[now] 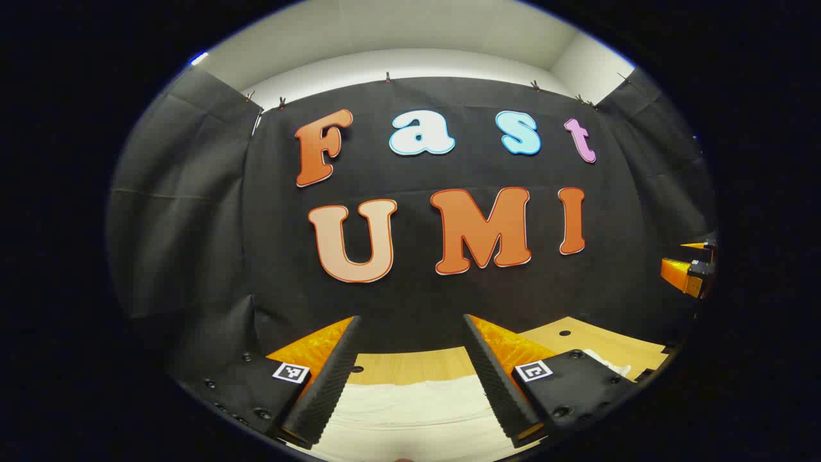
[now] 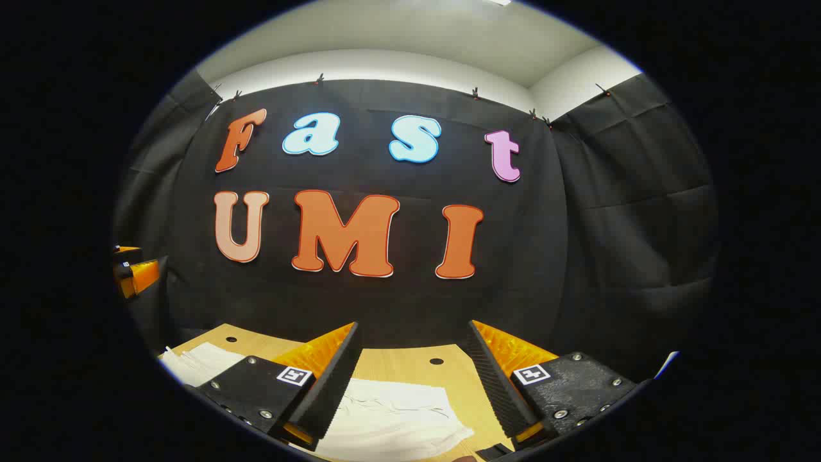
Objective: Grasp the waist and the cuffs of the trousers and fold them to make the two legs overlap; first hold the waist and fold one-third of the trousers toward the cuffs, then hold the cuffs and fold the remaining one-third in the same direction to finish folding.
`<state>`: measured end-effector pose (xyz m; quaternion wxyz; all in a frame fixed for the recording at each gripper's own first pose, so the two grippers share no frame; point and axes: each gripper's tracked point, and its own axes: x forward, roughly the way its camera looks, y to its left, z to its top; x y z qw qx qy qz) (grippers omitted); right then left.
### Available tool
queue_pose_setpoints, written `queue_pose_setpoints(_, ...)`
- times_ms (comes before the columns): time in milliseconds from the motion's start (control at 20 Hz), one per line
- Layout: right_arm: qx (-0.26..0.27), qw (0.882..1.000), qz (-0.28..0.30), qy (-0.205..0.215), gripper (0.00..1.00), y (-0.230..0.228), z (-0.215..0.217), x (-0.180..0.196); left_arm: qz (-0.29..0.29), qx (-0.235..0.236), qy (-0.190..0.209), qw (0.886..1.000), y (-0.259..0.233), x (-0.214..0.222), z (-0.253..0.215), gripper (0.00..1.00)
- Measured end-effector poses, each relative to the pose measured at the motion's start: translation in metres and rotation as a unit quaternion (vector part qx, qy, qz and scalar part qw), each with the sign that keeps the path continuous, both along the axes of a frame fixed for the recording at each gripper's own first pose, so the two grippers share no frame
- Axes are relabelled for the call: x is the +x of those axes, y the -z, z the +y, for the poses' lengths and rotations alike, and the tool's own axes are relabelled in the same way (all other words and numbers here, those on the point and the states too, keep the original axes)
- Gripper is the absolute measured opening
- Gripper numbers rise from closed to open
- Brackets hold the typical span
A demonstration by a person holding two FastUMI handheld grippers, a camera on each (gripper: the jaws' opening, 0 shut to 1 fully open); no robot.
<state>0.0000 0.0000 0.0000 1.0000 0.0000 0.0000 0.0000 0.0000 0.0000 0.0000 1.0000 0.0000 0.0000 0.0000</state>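
Since both grippers sit up off the table (image 2: 397,366) with nothing between their fingers, I'd call this the very start: nothing grasped yet. The left gripper (image 1: 410,327) has its fingers spread wide apart, and so does the right gripper (image 2: 414,333). Below them lie the trousers (image 2: 391,417), pale cloth spread flat on the wooden top, running left to right under both tools. In the left gripper view the cloth (image 1: 410,410) is right beneath and between the fingers; in the right gripper view one end of it stops just short of the near right, with more cloth off to the far left. I can't tell from here which end is the waist and which is the cuffs.

How I'd play it: tip both tools down first, since they're aimed at the wall, not the fabric. Bring each down on its own end, slide the lower finger under the edge so it catches every layer, then close. Pinch near the same long edge with both, so the legs stack evenly when lifted over. Keep the cloth lightly taut between the two, or it'll bunch.
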Motion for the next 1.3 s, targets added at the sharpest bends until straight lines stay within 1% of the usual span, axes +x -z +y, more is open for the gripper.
queue_pose_setpoints(350,-0.004,1.0,0.007,0.008,0.98,0.005,0.008,-0.008,0.003,-0.014,0.004,1.0,0.008,-0.001,0.012,0.99)
queue_pose_setpoints(400,-0.006,1.0,0.01,0.006,1.0,0.007,0.009,-0.008,0.004,-0.017,0.005,1.0,0.011,-0.001,0.012,1.0)
queue_pose_setpoints(500,-0.015,1.0,0.011,0.001,0.98,0.01,0.011,-0.007,0.011,-0.019,0.001,1.0,0.016,0.002,0.011,1.0)
queue_pose_setpoints(600,-0.017,1.0,0.01,-0.007,0.98,0.013,0.008,-0.001,0.015,-0.023,-0.005,1.0,0.021,0.006,0.01,1.0)
queue_pose_setpoints(750,-0.015,1.0,0.024,-0.013,0.98,0.025,0.003,0.016,0.047,-0.021,-0.016,0.999,0.034,0.016,0.009,1.0)
queue_pose_setpoints(850,-0.002,0.999,0.044,-0.018,0.98,0.037,-0.002,0.028,0.069,-0.024,-0.018,0.997,0.043,0.021,0.009,0.99)
queue_pose_setpoints(950,0.011,0.997,0.068,-0.023,0.98,0.051,-0.006,0.04,0.095,-0.029,-0.029,0.995,0.057,0.032,0.014,1.0)
queue_pose_setpoints(1050,0.007,0.995,0.096,-0.021,0.98,0.067,-0.016,0.053,0.117,-0.042,-0.042,0.991,0.07,0.038,0.02,1.0)
queue_pose_setpoints(1150,0.001,0.991,0.132,-0.018,0.98,0.088,-0.028,0.064,0.147,-0.061,-0.06,0.985,0.088,0.04,0.031,1.0)
queue_pose_setpoints(1300,0.009,0.982,0.187,-0.02,0.99,0.121,-0.039,0.076,0.194,-0.085,-0.097,0.972,0.122,0.029,0.059,1.0)
